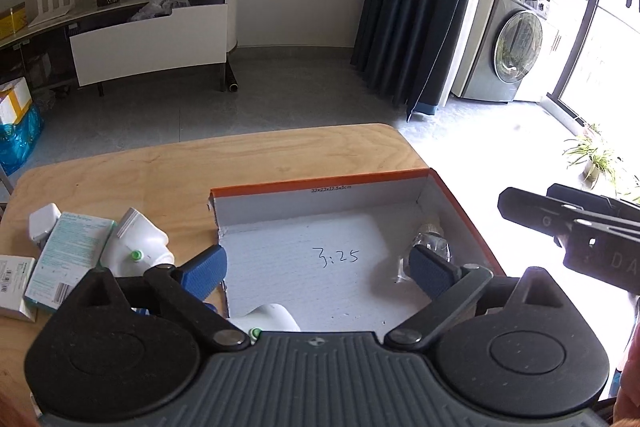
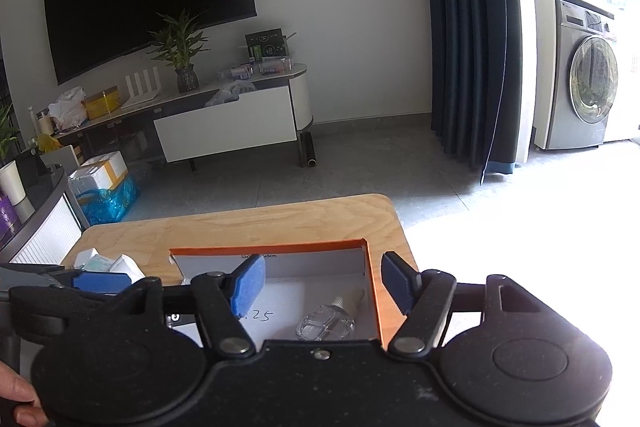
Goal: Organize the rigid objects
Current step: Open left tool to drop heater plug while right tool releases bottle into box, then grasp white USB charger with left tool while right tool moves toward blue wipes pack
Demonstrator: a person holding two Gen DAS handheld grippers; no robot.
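**A:** Where's your stuff sitting right now?

**B:** Your orange-edged box takes up the lower middle of the left wrist view, on the wooden table. The clear glass bottle lies on its side in the box's right corner, low centre in the right wrist view. A white bottle with a green dot peeks out at the box's near edge, bottom centre of the left view.

**A:** And your grippers?

**B:** Your left gripper is spread wide over the box floor, nothing between the blue pads. Your right gripper is released too, pads apart above the glass bottle, not touching it.

**A:** Anything outside the box?

**B:** Yep, at lower left of the left view: a teal carton, another white bottle beside it, touching.
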